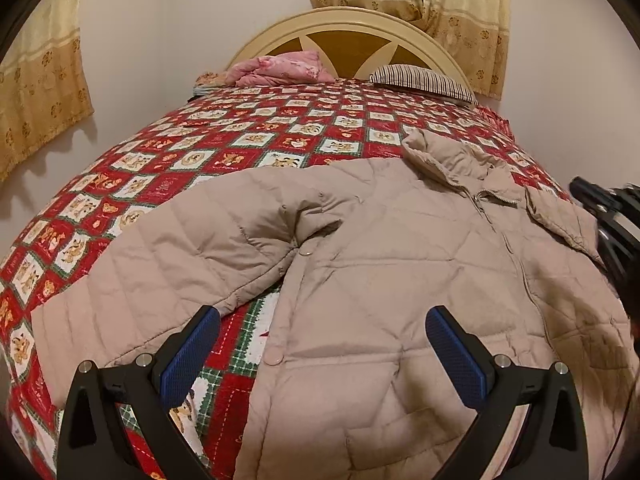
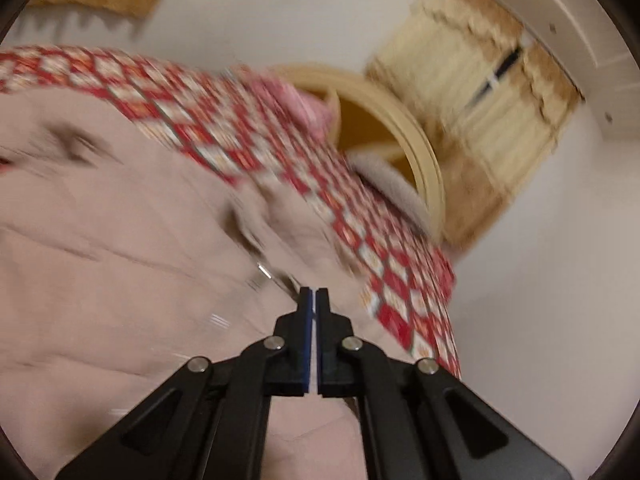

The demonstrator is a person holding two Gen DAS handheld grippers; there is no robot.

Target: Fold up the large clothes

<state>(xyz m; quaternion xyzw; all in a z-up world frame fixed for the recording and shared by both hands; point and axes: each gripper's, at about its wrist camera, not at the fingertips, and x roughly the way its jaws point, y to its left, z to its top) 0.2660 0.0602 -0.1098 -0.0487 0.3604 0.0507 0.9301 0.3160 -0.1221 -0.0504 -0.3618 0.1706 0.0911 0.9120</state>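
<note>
A beige quilted jacket (image 1: 400, 248) lies spread front-up on the red patchwork bedspread (image 1: 248, 132), zipper closed, collar toward the headboard, its left sleeve stretched out to the left. My left gripper (image 1: 322, 320) is open and empty, held above the jacket's lower left edge. My right gripper (image 2: 313, 294) is shut with its jaws together above the jacket (image 2: 120, 240); the view is blurred and tilted, and no fabric shows between the pads. The right gripper also shows at the right edge of the left wrist view (image 1: 612, 216), beside the folded-over right sleeve.
A pink folded cloth (image 1: 280, 68) and a striped pillow (image 1: 424, 80) lie by the cream headboard (image 1: 344, 20). Yellow curtains (image 1: 452, 8) hang behind and at the left. A wall runs along the bed's left side.
</note>
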